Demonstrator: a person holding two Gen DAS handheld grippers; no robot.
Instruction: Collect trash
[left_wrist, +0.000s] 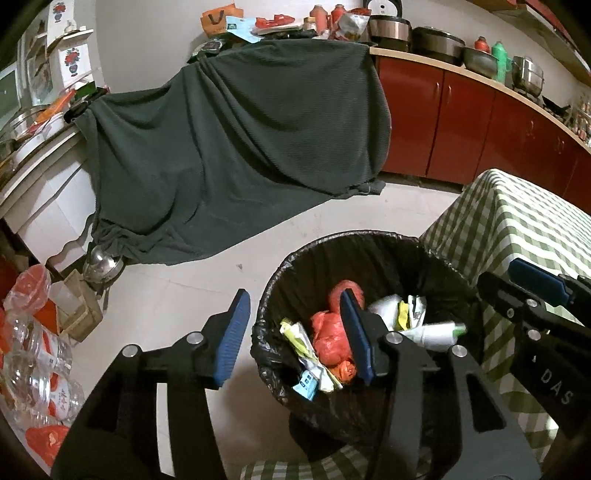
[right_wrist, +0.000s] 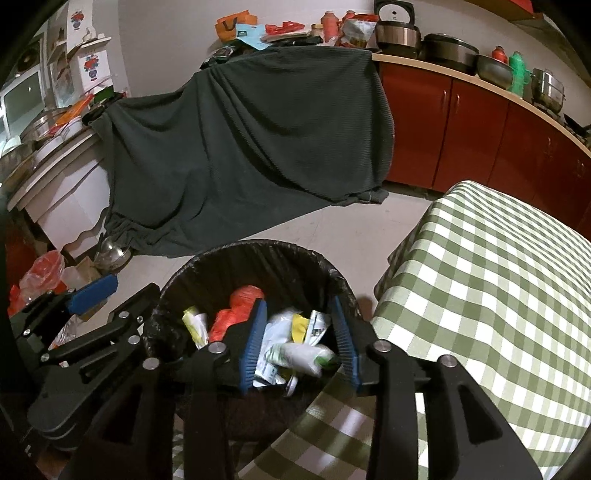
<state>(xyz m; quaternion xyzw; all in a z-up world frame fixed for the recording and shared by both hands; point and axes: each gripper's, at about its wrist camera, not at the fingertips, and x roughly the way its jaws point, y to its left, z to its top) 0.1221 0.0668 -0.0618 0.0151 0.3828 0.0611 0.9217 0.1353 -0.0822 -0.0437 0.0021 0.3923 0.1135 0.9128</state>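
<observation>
A black-lined trash bin (left_wrist: 273, 280) stands on the floor beside the checked table; it also shows in the right wrist view (right_wrist: 207, 258). It holds red plastic bags (left_wrist: 330, 338), wrappers and a white bottle with a green cap (left_wrist: 436, 334), which looks blurred between my right fingers (right_wrist: 303, 356). My left gripper (left_wrist: 295, 339) is open and empty, straddling the bin's left rim. My right gripper (right_wrist: 297, 338) is open over the bin, touching nothing that I can see. The right gripper also shows at the left wrist view's right edge (left_wrist: 535, 286).
A table with green checked cloth (right_wrist: 498, 295) stands right of the bin. A dark green cloth (left_wrist: 236, 147) drapes over furniture behind. Red cabinets (left_wrist: 461, 122) with pots line the back right. Plastic bottles (left_wrist: 37, 369) and a cardboard box (left_wrist: 77, 310) sit on the floor left.
</observation>
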